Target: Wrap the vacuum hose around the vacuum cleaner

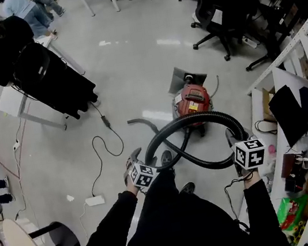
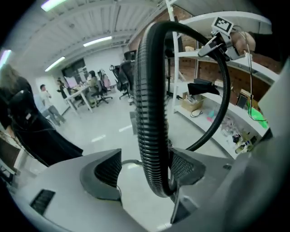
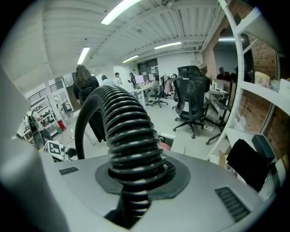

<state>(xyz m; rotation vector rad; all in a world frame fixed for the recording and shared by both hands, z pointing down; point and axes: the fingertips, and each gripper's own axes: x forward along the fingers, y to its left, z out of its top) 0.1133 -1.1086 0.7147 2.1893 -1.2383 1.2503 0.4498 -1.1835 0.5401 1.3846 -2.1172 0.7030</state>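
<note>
Black ribbed plastic hose (image 3: 127, 131) sits pinched between the pressed-in pads of the right tool (image 3: 136, 174), which grips it across its axis. The left tool (image 2: 145, 167) stands spread. The same hose (image 2: 152, 113) passes between its pads, lying against one pad and clear of the other, so no grip exists there.

In the head view the hose (image 1: 194, 117) rises from the left tool (image 1: 132, 159), arches forward and comes down into the right tool (image 1: 232, 138). The arch has its long axis running side to side between the two hands. Further hose hangs in a curve below the arch.

The red canister vacuum cleaner (image 1: 193, 100) stands on the grey floor (image 1: 132, 64) just beyond the arch, ahead of the person and nearer the right tool.

Judgement: the loop must travel forward and down around the canister, and the left tool should close on the hose first.
</note>
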